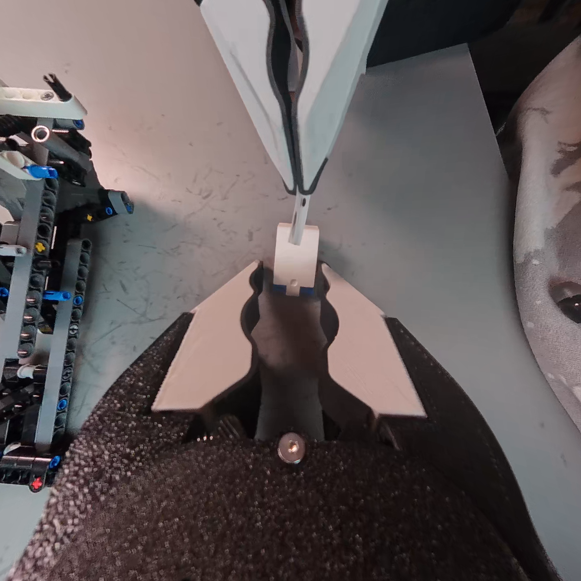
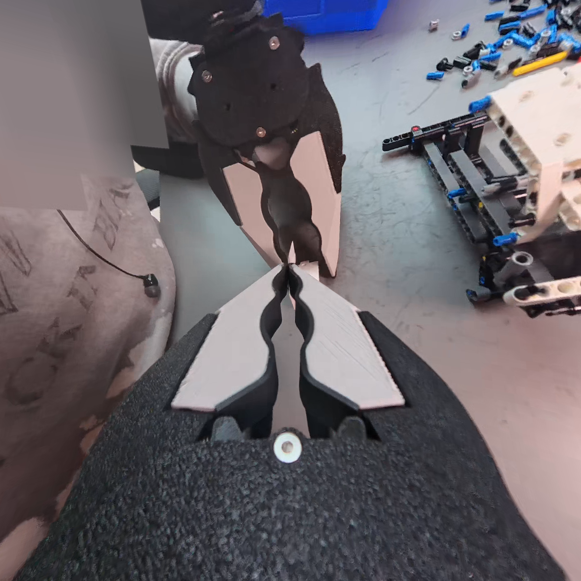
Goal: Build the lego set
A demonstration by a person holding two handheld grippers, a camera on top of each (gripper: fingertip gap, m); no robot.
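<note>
left gripper (image 1: pixel 290 276): fingers clamped on white block (image 1: pixel 295 257), above worktop (image 1: pixel 163 151) | right gripper (image 1: pixel 297 188): fingers pinched on thin white axle (image 1: pixel 300 220) | axle's long axis points into block's top, tip at its slot

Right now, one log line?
left gripper: shut on white piece | right gripper: shut on thin white part | mating
</note>
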